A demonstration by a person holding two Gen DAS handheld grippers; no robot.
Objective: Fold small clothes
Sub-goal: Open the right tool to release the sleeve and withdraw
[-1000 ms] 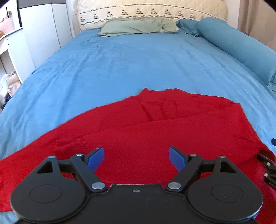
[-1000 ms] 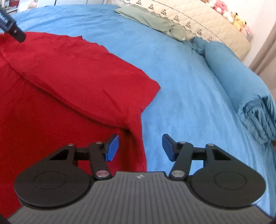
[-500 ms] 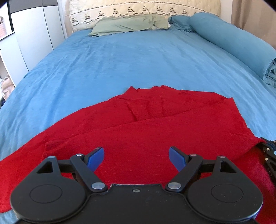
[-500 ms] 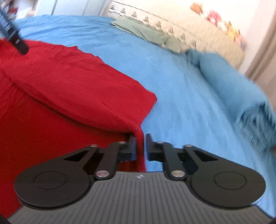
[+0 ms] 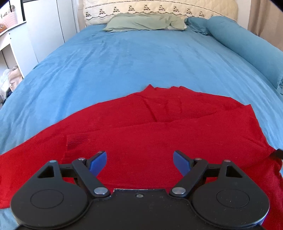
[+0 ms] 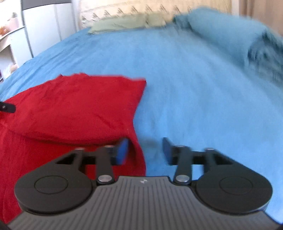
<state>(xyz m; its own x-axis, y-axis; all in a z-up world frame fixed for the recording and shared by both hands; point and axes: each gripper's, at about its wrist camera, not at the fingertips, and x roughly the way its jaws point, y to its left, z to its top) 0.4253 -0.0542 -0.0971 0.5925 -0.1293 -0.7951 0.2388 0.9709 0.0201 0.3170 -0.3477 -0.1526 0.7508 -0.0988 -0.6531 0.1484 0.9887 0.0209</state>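
Observation:
A red knit garment (image 5: pixel 159 131) lies on the blue bedspread (image 5: pixel 141 56), with one part folded over the rest. My left gripper (image 5: pixel 139 160) is open and empty, low over the garment's near part. In the right wrist view the garment (image 6: pixel 74 113) fills the left side, its folded edge running down to my right gripper (image 6: pixel 145 150). That gripper is open, its jaws astride the garment's right edge, holding nothing. The view is blurred by motion. The left gripper's tip (image 6: pixel 7 108) shows at the left edge.
A green pillow (image 5: pixel 146 22) and a cream quilted headboard (image 5: pixel 159 8) are at the bed's far end. A rolled blue blanket (image 5: pixel 247 47) lies along the right side. White cabinets and shelves (image 5: pixel 35 31) stand left of the bed.
My right gripper closed at the garment's right edge half a second ago and is now open again, and it has swung so the view turned left. The left gripper stayed open and shifted slightly.

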